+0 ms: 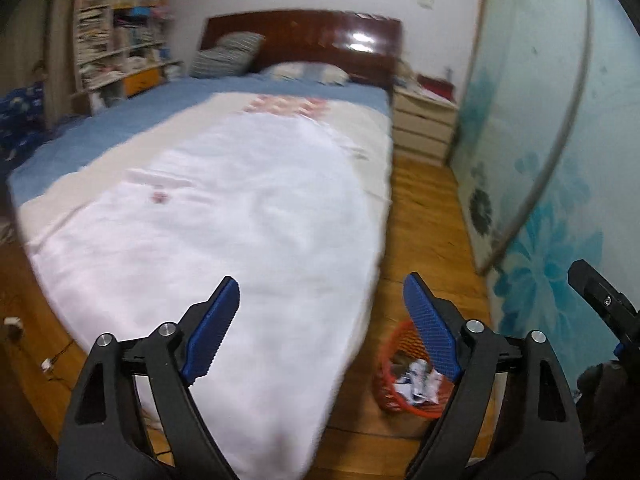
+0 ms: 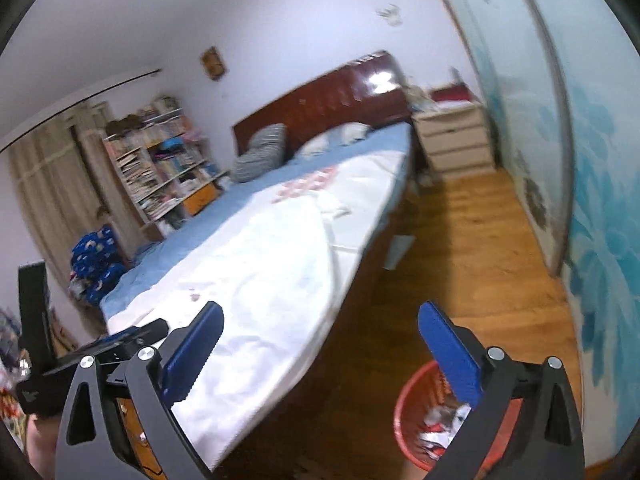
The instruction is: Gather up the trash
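Observation:
A red mesh trash basket (image 1: 390,392) stands on the wooden floor beside the bed's foot, with crumpled white paper trash (image 1: 418,380) inside. It also shows in the right wrist view (image 2: 408,420), with its trash (image 2: 440,428). My left gripper (image 1: 320,308) is open and empty, held over the white bed cover near the bed's foot. My right gripper (image 2: 320,340) is open and empty, above the bed's edge and the basket. The left gripper's body (image 2: 100,344) shows at the left in the right wrist view.
A bed (image 1: 220,200) with a white cover, blue sheet and pillows fills the room. A white bedside drawer unit (image 1: 424,128) stands by the headboard. A blue floral sliding wardrobe (image 1: 560,140) lines the right. A bookshelf (image 1: 120,36) stands far left. A narrow wooden floor strip (image 1: 428,220) runs between bed and wardrobe.

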`<move>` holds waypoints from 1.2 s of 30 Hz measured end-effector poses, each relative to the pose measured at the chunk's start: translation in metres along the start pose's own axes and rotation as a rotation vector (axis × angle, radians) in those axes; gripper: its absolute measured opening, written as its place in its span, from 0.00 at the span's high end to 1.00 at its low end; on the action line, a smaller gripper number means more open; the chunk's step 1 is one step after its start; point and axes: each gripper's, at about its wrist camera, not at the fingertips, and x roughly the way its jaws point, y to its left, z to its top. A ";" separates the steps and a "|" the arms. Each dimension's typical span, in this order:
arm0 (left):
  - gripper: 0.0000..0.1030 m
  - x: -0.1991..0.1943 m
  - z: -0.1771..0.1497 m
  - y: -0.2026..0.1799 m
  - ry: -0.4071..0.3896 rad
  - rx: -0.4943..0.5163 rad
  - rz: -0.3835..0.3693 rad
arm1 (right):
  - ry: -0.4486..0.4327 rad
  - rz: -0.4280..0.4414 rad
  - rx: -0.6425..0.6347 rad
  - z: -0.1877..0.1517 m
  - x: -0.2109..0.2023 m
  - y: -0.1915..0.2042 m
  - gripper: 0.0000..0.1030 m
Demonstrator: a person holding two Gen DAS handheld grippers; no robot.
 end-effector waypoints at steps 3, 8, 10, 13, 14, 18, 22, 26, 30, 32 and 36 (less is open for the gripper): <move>0.13 -0.019 -0.004 0.029 -0.041 -0.034 0.039 | -0.004 0.052 -0.042 -0.008 0.000 0.028 0.06; 0.07 -0.031 -0.021 0.065 -0.121 -0.071 0.114 | 0.006 0.075 -0.091 -0.017 0.008 0.066 0.06; 0.07 -0.025 -0.029 0.073 -0.111 -0.055 0.121 | 0.014 0.030 -0.126 -0.024 0.015 0.082 0.06; 0.07 -0.007 -0.036 0.080 -0.082 -0.044 0.107 | 0.025 0.017 -0.168 -0.034 0.029 0.104 0.06; 0.07 -0.003 -0.037 0.085 -0.071 -0.047 0.116 | 0.033 0.024 -0.173 -0.036 0.033 0.109 0.06; 0.07 0.004 -0.036 0.090 -0.074 -0.046 0.132 | 0.063 0.050 -0.223 -0.042 0.055 0.126 0.06; 0.07 0.001 -0.034 0.092 -0.103 -0.026 0.146 | 0.094 0.068 -0.242 -0.049 0.077 0.138 0.06; 0.07 0.003 -0.036 0.098 -0.093 -0.033 0.162 | 0.106 0.084 -0.239 -0.048 0.091 0.145 0.06; 0.07 0.003 -0.038 0.103 -0.085 -0.037 0.181 | 0.121 0.090 -0.251 -0.049 0.103 0.150 0.06; 0.07 0.002 -0.039 0.106 -0.085 -0.040 0.185 | 0.134 0.089 -0.254 -0.051 0.108 0.152 0.06; 0.07 0.000 -0.040 0.108 -0.085 -0.040 0.195 | 0.146 0.084 -0.266 -0.051 0.111 0.151 0.06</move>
